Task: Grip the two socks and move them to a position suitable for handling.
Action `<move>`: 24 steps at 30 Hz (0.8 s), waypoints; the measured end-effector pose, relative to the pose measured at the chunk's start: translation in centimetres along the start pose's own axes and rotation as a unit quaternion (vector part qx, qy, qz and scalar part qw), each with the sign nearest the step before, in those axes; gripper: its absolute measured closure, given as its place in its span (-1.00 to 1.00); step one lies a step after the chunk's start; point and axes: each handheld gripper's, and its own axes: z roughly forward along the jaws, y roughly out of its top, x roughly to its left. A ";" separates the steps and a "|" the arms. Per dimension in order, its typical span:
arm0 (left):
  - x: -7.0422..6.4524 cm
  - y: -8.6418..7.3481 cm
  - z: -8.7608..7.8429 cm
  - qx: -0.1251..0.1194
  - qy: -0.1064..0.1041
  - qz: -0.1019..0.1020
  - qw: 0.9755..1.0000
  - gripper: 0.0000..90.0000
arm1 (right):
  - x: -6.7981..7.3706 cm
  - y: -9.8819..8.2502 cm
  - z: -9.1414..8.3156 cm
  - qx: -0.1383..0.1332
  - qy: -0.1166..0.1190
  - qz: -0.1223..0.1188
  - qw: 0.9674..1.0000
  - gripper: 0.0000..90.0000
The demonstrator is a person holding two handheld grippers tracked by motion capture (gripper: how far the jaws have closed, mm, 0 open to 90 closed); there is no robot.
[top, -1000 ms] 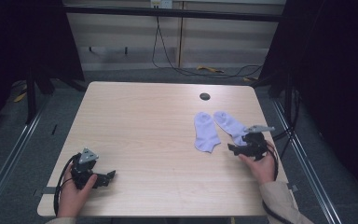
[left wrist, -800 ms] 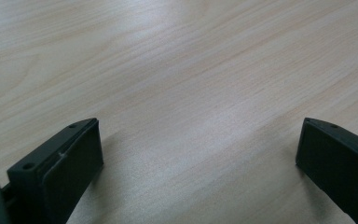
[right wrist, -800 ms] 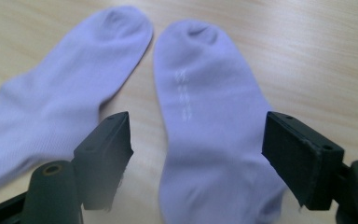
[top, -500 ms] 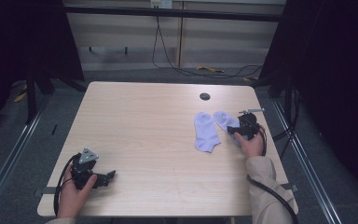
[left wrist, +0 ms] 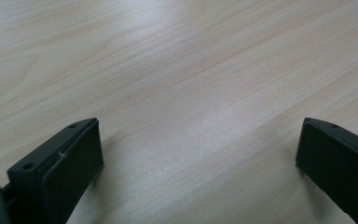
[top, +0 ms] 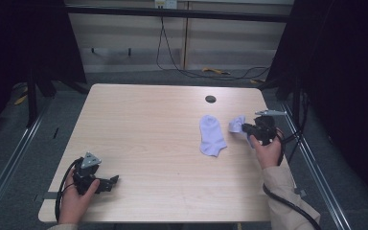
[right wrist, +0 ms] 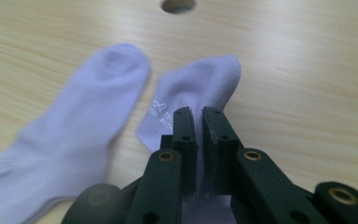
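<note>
Two pale lilac socks lie at the right of the wooden table [top: 148, 124]. One sock [top: 212, 135] [right wrist: 70, 135] rests flat. My right gripper [top: 246, 127] [right wrist: 196, 114] has just been closing its jaws and is shut on the other sock [top: 237, 124] [right wrist: 200, 86], whose edge is pinched between the pads and lifted a little off the wood. This sock bears small white lettering. My left gripper [top: 112, 180] [left wrist: 198, 154] rests at the table's front left, open, with bare wood between its fingers.
A dark round cable hole [top: 210, 99] [right wrist: 178, 5] sits in the table near the far edge, behind the socks. Cables [top: 191, 72] trail on the floor beyond the table. A metal rail [top: 311, 158] runs close along the right edge.
My right gripper moved forward onto the right sock, shut on it and lifted it, bunching the sock. The left gripper has not moved.
</note>
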 end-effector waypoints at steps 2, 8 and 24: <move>0.0 0.0 0.0 0.000 0.000 0.000 1.000 -1.00 | 1.3 0.7 -1.4 -0.014 0.022 -0.018 0.999 0.87; 0.0 0.0 0.0 0.000 0.000 0.000 1.000 -1.00 | 6.0 1.3 -3.9 -0.029 0.092 -0.079 0.992 0.87; 0.0 0.0 0.0 0.000 0.000 0.000 1.000 -1.00 | 15.8 -7.2 -2.3 0.032 0.221 -0.155 0.962 0.30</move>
